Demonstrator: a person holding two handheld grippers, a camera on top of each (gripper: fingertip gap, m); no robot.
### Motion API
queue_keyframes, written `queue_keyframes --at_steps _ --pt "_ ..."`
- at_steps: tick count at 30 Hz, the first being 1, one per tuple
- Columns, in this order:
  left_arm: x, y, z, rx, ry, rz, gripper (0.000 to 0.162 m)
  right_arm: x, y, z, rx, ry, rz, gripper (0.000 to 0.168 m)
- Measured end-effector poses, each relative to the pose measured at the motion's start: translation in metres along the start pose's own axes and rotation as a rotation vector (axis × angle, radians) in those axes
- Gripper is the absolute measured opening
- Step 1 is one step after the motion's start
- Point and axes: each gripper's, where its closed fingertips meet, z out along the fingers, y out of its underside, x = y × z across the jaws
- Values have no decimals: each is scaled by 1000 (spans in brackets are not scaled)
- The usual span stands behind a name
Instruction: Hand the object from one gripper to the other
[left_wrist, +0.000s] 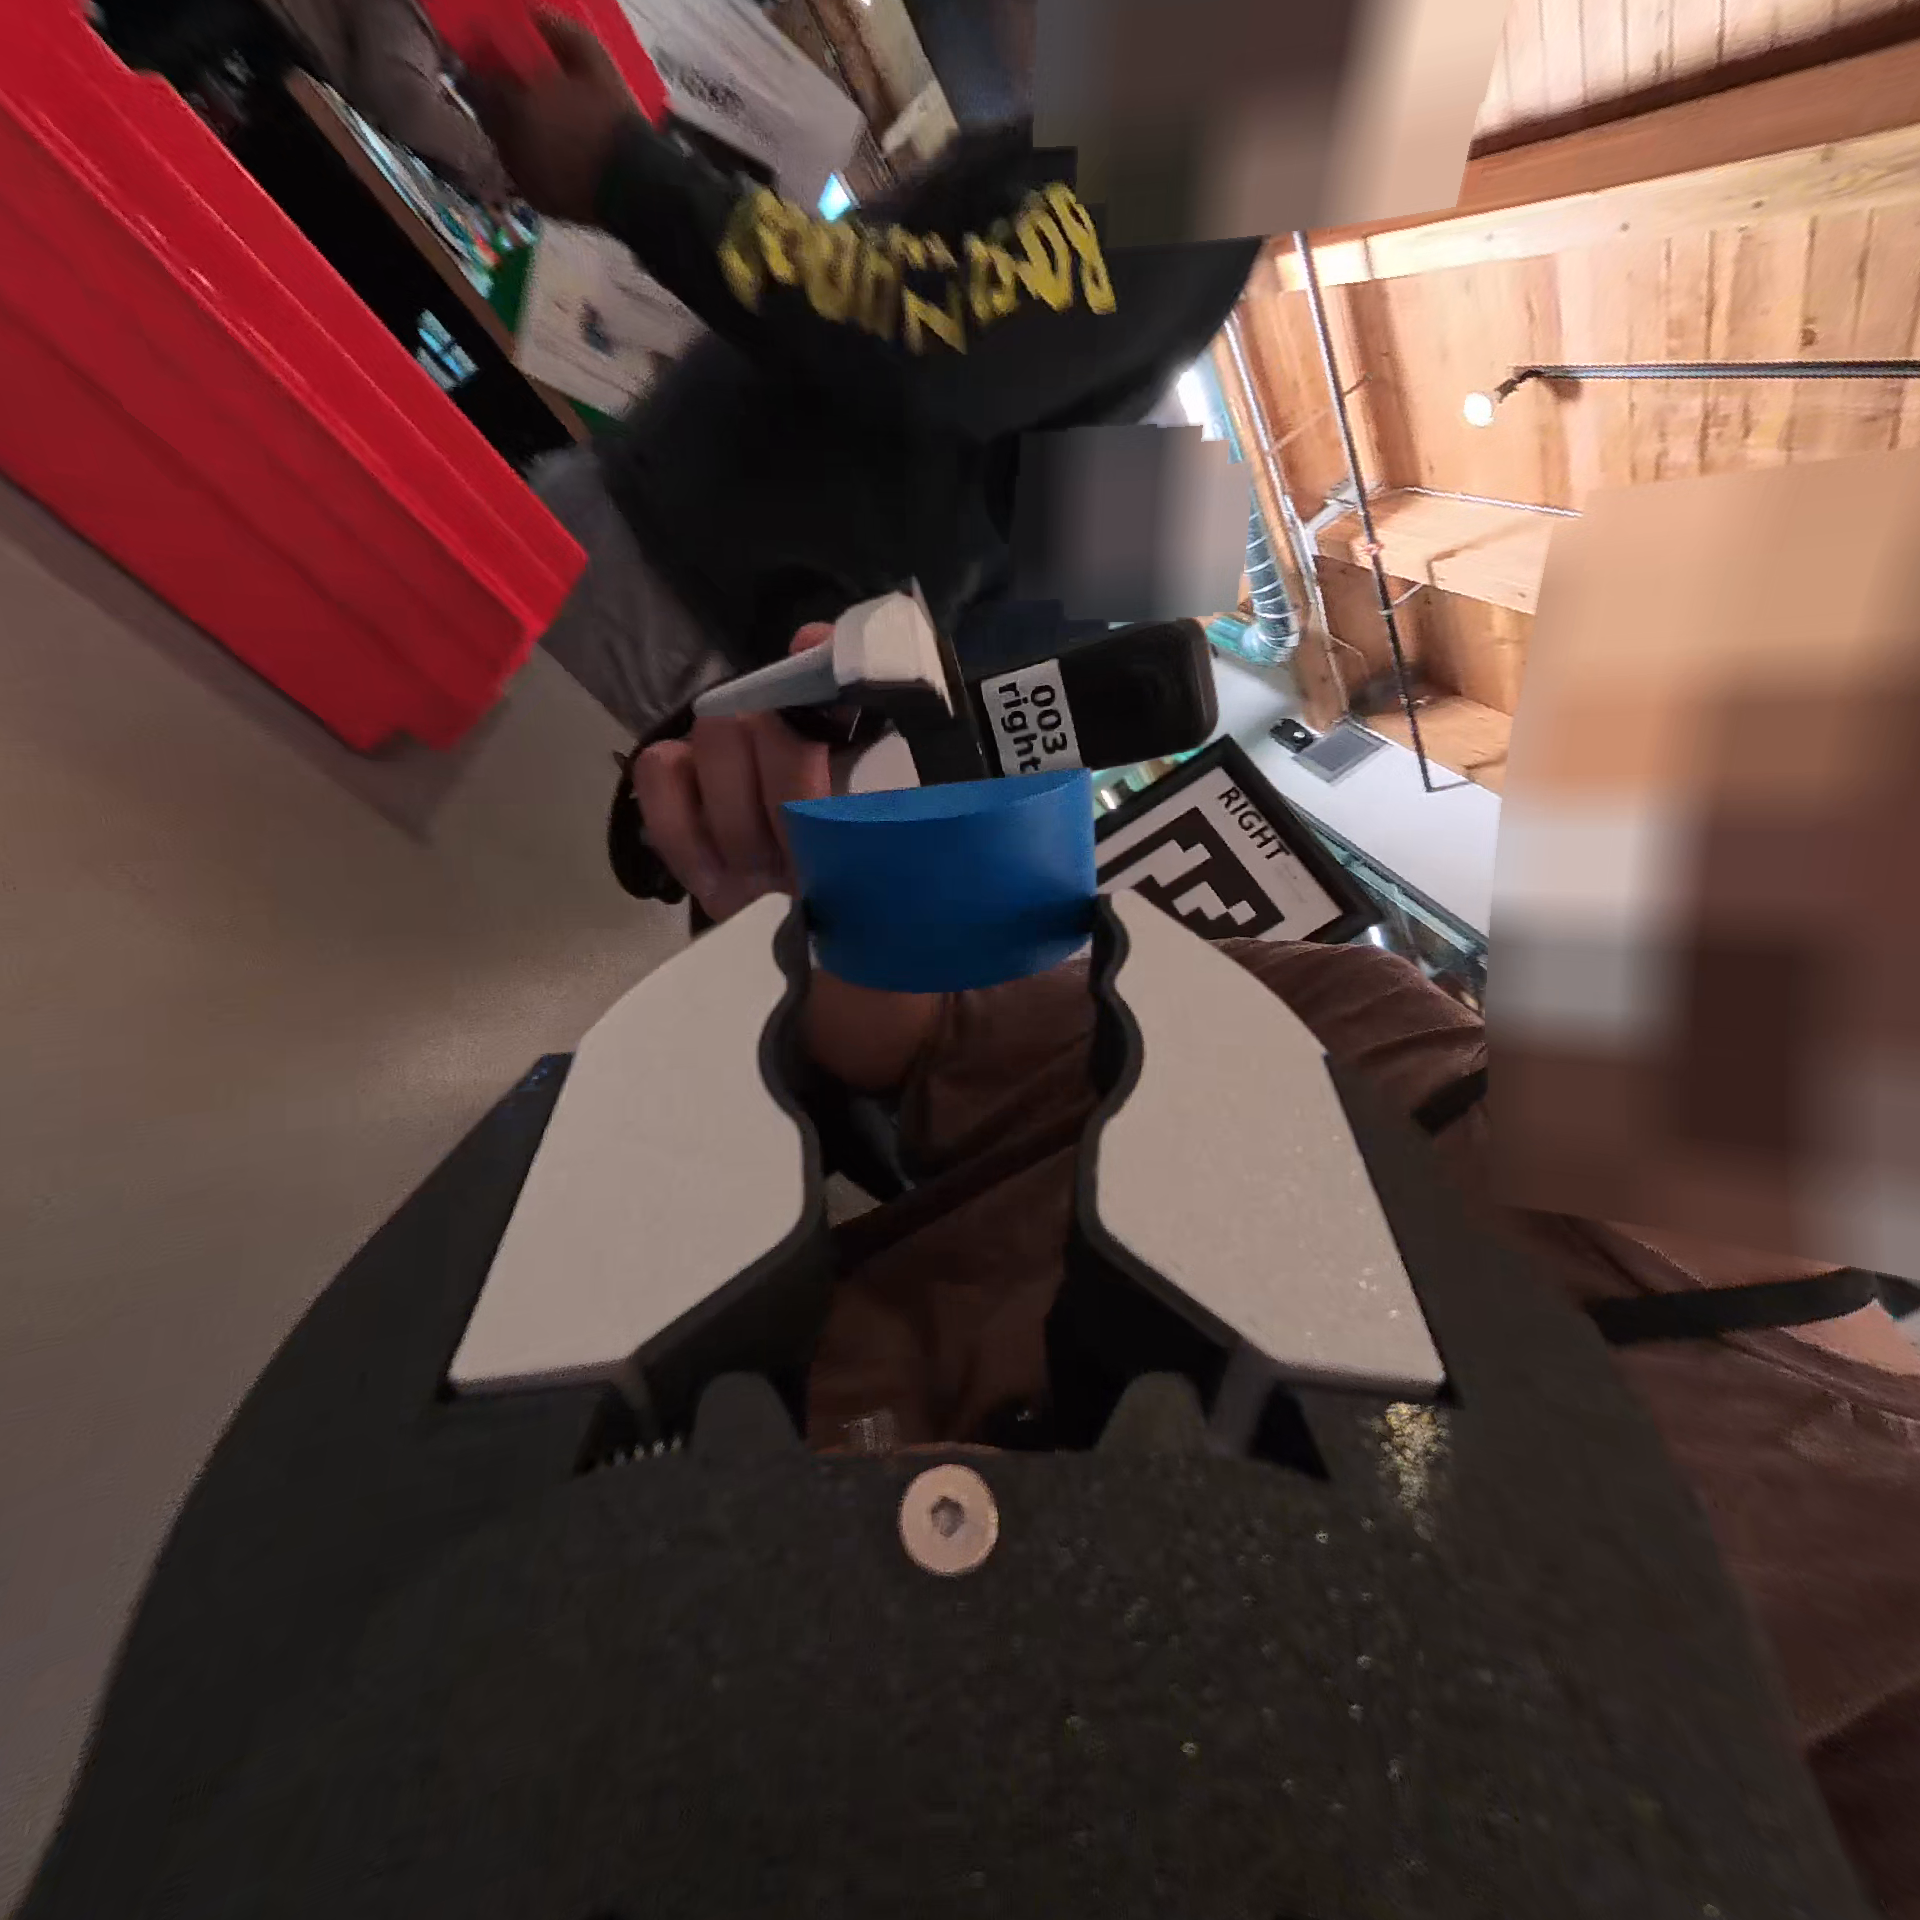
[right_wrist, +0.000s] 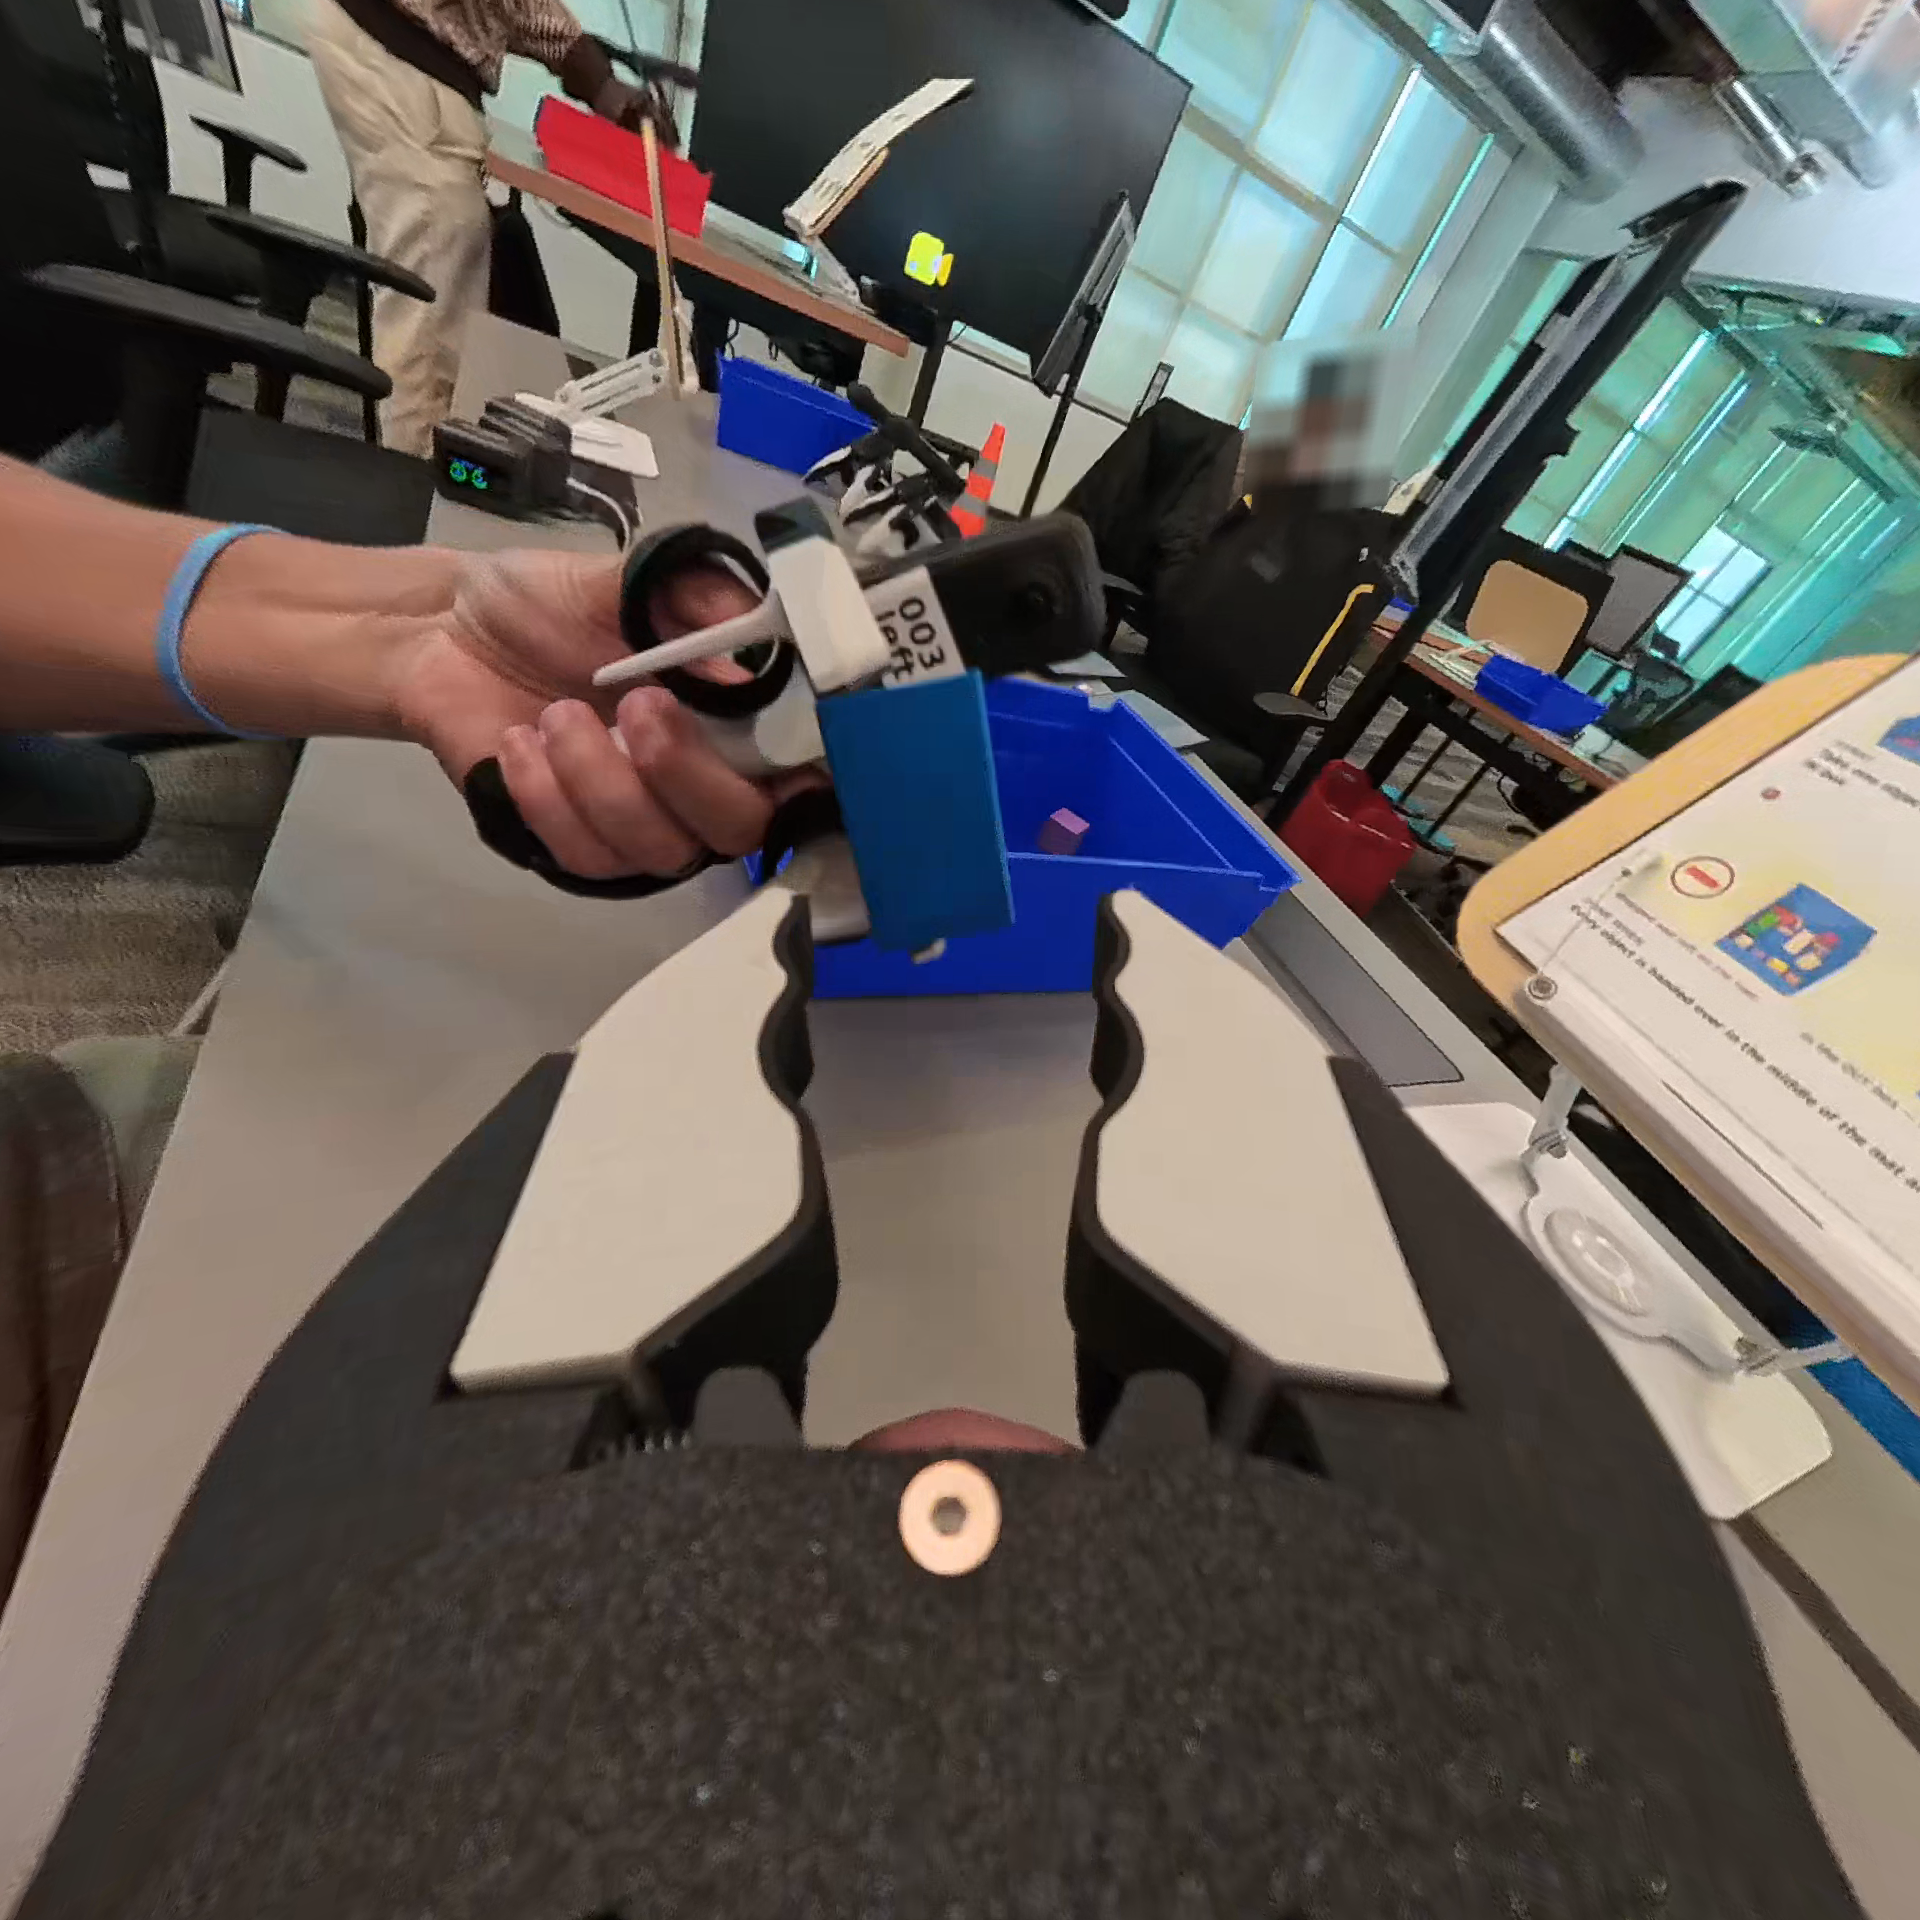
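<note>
A blue curved block (left_wrist: 940, 883) is pinched between the fingertips of my left gripper (left_wrist: 948, 925), which is shut on it. In the right wrist view the same blue block (right_wrist: 914, 810) hangs from the left gripper, which a hand (right_wrist: 561, 727) holds. My right gripper (right_wrist: 951, 925) is open and empty, its tips just short of the block's lower end. The right gripper's camera body (left_wrist: 1101, 686) shows beyond the block in the left wrist view.
A blue bin (right_wrist: 1143, 904) with a small purple cube (right_wrist: 1062, 831) sits on the grey table (right_wrist: 416, 987) behind the block. A board with printed sheets (right_wrist: 1714, 956) stands at the right. A second blue bin (right_wrist: 779, 416), an orange cone (right_wrist: 982, 478) and chairs lie farther back.
</note>
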Motion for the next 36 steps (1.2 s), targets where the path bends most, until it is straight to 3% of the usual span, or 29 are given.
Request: queue_keyframes --at_steps 3,6,12,14,17,20,22,24,27,31,36 --pt "-1 9 16 -11 52 -53 52 -9 -1 1 -9 -4 -47 48" --pt "-2 15 26 -20 89 -99 52 -12 6 -2 -55 22 -83 32" --pt "-5 26 32 -32 111 -125 52 -17 13 -15 -74 24 -66 32" --pt "-7 32 27 -15 80 -110 61 -12 14 -24 -84 33 -50 32" --pt "-12 49 15 -2 -30 -41 63 18 6 -57 -106 92 -31 32" --pt "-19 79 5 -17 -147 15 57 71 2 -117 -174 171 64 32" --pt "-22 98 1 -19 -201 30 55 103 23 -162 -313 166 176 32" --pt "-27 112 0 -12 -238 33 54 129 66 -204 -526 151 293 32" --pt "-32 124 3 -7 -247 17 53 126 130 -241 -801 -77 502 32" --pt "-45 126 7 -26 -309 49 47 121 185 -247 -992 -277 645 32" --pt "-43 116 8 14 -330 99 43 105 214 -230 -1062 -445 692 32"
